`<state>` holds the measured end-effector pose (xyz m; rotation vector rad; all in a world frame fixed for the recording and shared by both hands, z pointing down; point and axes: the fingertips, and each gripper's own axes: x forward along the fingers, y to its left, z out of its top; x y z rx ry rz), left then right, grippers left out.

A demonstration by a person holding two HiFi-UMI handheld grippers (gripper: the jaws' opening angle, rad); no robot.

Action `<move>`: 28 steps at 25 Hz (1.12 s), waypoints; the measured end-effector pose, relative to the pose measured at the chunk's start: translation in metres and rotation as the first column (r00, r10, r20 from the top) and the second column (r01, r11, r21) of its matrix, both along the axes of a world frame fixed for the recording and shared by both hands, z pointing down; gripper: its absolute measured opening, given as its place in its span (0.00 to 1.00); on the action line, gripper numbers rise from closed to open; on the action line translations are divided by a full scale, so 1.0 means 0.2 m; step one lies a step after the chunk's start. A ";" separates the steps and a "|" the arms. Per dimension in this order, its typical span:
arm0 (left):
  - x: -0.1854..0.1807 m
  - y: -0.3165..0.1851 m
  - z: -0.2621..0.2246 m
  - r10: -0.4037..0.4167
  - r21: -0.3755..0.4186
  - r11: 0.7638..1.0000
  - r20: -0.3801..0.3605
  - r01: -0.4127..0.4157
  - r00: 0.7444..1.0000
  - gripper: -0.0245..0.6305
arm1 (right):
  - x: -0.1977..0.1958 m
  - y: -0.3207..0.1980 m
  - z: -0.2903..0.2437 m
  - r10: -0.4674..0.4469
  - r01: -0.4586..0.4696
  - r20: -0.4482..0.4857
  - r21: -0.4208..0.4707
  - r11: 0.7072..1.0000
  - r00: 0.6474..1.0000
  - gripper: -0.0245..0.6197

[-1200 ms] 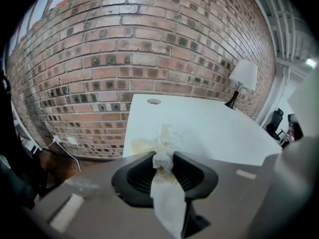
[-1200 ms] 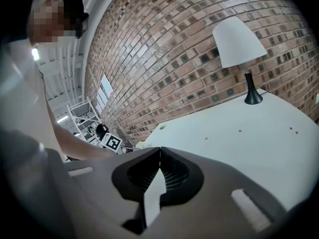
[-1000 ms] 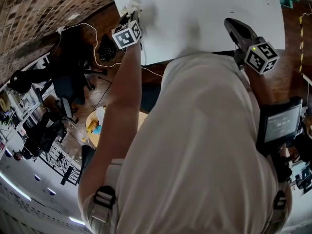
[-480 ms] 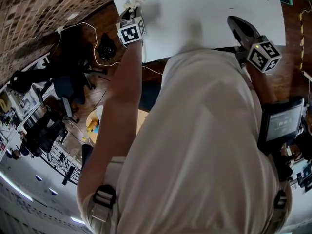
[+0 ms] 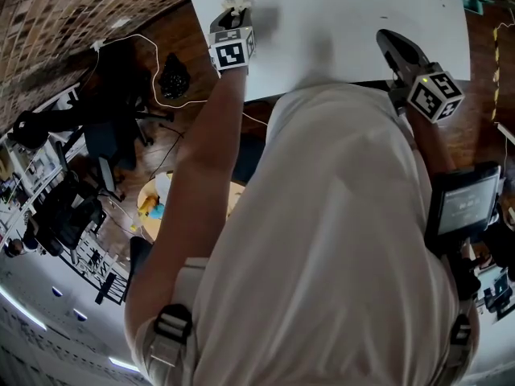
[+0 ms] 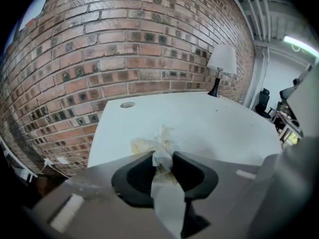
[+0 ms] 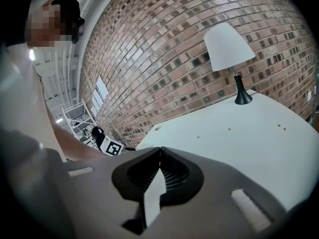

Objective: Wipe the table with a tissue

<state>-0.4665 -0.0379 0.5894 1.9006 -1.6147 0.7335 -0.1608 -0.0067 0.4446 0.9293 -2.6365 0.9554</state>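
Left fingers (image 6: 139, 172) are pinching the tissue (image 6: 160, 144), its wad poking out ahead, low over the desk (image 6: 224, 128) by its left edge. Most bare desk lies ahead and right, so I'd wipe that way. Lamp (image 6: 221, 63) is well clear. Right fingers (image 7: 182, 173) are pressed together, empty.

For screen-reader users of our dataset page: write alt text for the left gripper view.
The left gripper pinches a crumpled tissue between its jaws over a white table. Behind stands a brick wall, with a white-shaded lamp at the table's far side.
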 end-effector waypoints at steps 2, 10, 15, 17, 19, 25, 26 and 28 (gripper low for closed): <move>0.11 0.02 -0.01 0.056 -0.023 0.998 -0.085 -0.058 0.995 0.21 | 0.01 0.00 0.00 0.005 -0.005 0.003 0.000 1.000 1.000 0.05; 0.67 0.20 -0.13 0.253 0.027 0.966 -0.316 -0.258 0.914 0.21 | 0.01 -0.01 -0.04 0.030 -0.030 0.008 0.012 0.999 1.000 0.05; 0.81 0.31 -0.24 0.306 0.095 0.952 -0.392 -0.292 0.868 0.22 | 0.04 0.01 -0.02 0.064 -0.064 0.007 -0.006 0.998 0.998 0.05; 0.82 0.35 -0.26 0.316 0.098 0.948 -0.404 -0.302 0.859 0.22 | 0.04 0.01 -0.03 0.078 -0.078 0.008 -0.009 0.997 0.997 0.05; 0.81 0.36 -0.26 0.310 0.097 0.950 -0.414 -0.297 0.856 0.22 | 0.04 0.01 -0.03 0.087 -0.087 0.004 -0.007 0.996 0.996 0.05; 0.77 0.31 -0.26 0.303 0.106 0.953 -0.411 -0.285 0.860 0.22 | 0.06 -0.01 -0.04 0.108 -0.108 -0.006 0.001 0.994 0.994 0.05; 0.77 0.30 -0.27 0.301 0.108 0.953 -0.409 -0.282 0.861 0.22 | 0.06 -0.01 -0.04 0.107 -0.107 -0.005 0.000 0.994 0.994 0.05; 0.78 0.29 -0.28 0.299 0.115 0.954 -0.409 -0.277 0.862 0.22 | 0.08 -0.01 -0.04 0.106 -0.106 -0.003 -0.002 0.994 0.994 0.05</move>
